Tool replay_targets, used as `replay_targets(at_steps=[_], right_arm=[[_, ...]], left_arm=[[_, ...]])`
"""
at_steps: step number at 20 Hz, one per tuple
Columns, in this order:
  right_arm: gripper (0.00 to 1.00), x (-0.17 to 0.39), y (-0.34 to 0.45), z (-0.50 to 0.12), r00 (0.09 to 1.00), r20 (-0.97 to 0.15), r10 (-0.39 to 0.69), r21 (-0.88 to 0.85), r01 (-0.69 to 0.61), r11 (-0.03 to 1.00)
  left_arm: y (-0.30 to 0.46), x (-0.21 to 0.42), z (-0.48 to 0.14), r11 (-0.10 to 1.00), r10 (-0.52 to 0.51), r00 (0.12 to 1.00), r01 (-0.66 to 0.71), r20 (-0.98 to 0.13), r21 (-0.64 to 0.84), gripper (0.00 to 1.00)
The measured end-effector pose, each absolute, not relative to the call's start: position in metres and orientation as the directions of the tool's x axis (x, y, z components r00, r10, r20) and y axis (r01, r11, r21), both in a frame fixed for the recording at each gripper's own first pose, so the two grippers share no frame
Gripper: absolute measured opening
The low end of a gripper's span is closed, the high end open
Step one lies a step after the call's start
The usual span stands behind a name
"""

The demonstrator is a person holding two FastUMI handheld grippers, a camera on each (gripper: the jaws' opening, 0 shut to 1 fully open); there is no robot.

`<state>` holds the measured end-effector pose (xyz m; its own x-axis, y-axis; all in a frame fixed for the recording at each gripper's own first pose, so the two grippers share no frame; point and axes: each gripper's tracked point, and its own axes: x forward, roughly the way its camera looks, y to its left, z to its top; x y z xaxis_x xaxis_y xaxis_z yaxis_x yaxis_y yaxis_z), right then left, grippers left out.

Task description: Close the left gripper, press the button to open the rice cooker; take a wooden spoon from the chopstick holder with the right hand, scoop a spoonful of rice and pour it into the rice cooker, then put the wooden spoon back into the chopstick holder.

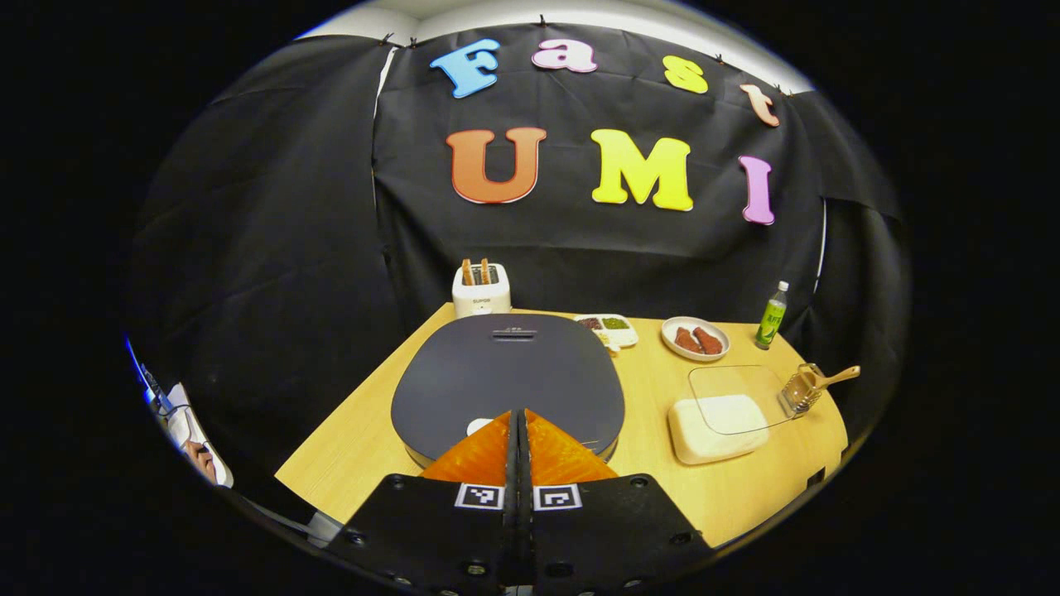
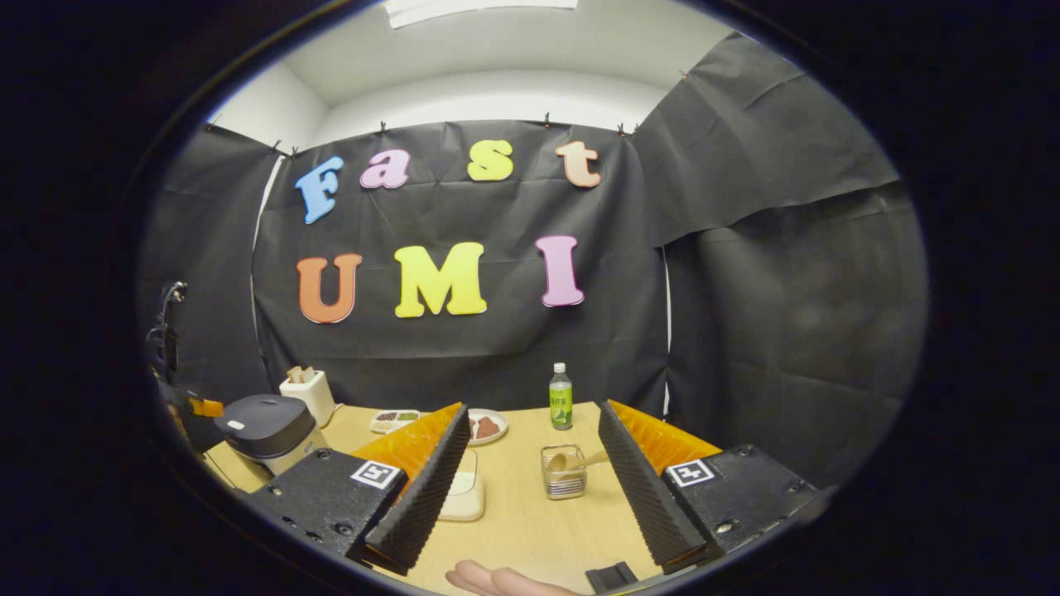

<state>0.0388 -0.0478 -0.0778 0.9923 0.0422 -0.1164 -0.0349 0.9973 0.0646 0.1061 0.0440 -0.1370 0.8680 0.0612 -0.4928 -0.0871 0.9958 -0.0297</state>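
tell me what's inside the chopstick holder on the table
A wooden spoon sits in the chopstick holder, bowl down inside, its handle sticking out over the rim. The holder's bottom can't be made out.

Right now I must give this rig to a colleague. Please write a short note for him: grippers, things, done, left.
Left gripper: shut, empty, at the white button on the closed rice cooker.
Right gripper: open, empty, facing the chopstick holder with the wooden spoon in it.
Rice container: beside the cooker, clear lid on.
Done: left gripper closed.
Left: press button, take spoon, scoop, pour, return spoon.
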Motion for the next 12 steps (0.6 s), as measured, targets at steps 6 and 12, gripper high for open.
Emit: replay_targets(at_steps=[6,12], right_arm=[[0.99,0.046,-0.053,-0.091,0.988,-0.146,0.046,0.08,-0.035,0.996],[1.0,0.053,-0.048,-0.106,0.979,-0.192,0.067,0.064,-0.055,0.996]], left_arm=[[0.048,0.118,-0.151,0.995,0.052,0.847,-0.092,-0.529,-0.049,0.0],[0.043,0.118,-0.17,0.997,0.019,0.814,-0.062,-0.581,-0.053,0.0]])
